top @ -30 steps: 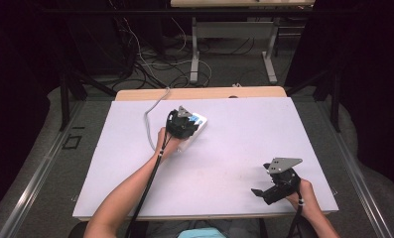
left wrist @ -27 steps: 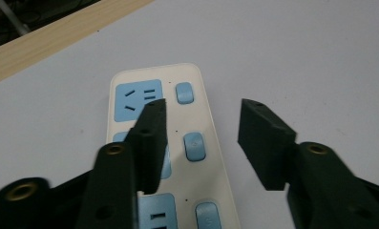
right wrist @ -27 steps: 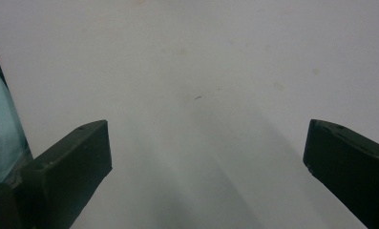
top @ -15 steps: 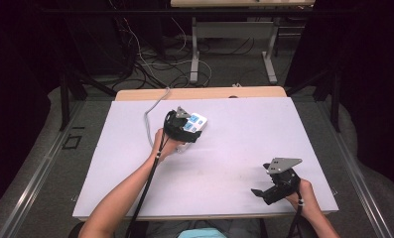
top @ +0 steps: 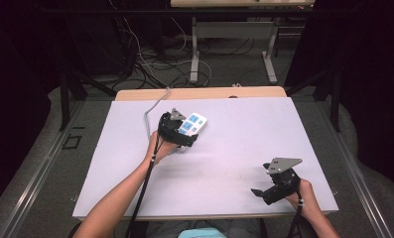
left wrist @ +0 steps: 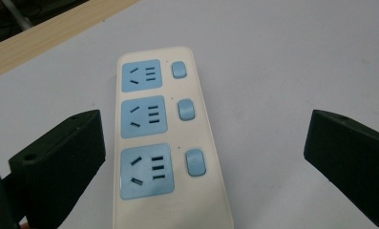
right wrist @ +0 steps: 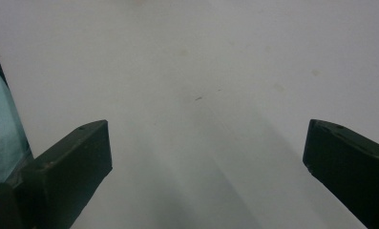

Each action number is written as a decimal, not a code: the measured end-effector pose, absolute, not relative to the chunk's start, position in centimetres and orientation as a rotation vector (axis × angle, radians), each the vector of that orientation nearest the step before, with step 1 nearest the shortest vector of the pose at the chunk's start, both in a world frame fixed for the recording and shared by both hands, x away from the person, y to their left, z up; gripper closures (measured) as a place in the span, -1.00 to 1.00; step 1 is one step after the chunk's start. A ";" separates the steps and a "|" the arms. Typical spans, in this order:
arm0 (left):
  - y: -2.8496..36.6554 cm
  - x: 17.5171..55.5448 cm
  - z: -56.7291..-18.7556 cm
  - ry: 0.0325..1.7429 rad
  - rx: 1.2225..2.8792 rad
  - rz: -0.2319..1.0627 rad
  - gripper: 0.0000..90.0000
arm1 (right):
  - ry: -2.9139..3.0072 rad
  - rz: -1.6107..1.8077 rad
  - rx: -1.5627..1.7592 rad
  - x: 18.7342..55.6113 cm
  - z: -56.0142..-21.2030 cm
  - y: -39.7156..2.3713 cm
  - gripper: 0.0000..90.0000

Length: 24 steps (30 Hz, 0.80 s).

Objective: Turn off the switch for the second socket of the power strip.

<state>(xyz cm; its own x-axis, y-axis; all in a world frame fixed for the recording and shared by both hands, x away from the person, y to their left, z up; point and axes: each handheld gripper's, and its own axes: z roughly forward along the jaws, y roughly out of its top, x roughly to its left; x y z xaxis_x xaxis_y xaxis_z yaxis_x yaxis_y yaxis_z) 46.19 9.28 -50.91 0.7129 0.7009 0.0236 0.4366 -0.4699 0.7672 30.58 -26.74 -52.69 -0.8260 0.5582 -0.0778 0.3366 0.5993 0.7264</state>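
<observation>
A white power strip [top: 194, 123] with three blue sockets and three blue switches lies on the white table [top: 234, 134], left of centre. In the left gripper view the power strip [left wrist: 163, 138] lies lengthwise between the jaws, and neither pad touches it. My left gripper [top: 180, 135] hovers at the strip's near end; its jaws have just been opening and now stand wide in the left gripper view [left wrist: 204, 140]. My right gripper [top: 263, 191] rests near the table's front right corner. It is open over bare tabletop, with nothing between its fingers [right wrist: 206, 143].
The strip's grey cable [top: 152, 106] runs off the back left of the table over a wooden edge [top: 199, 93]. Table legs and loose cables stand on the floor behind. A light blue garment [right wrist: 3, 129] shows at the right gripper view's left edge.
The left gripper's jaws have opened wide and let go of the power strip. The hand has drawn back a little to the left and toward the person, uncovering more of the strip. The right gripper has kept still.
</observation>
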 end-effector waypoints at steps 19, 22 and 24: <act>11.6 43.5 -50.6 0.882 2.137 0.483 -1.00 | 2.541 1.060 0.715 30.6 -52.7 -26.7 -0.95; 12.0 42.9 -50.3 0.879 2.131 0.488 -1.00 | 2.536 1.062 0.725 30.6 -52.7 -26.7 -0.95; 12.4 42.4 -50.2 0.881 2.124 0.493 -1.00 | 2.543 1.060 0.720 30.6 -52.7 -26.7 -0.95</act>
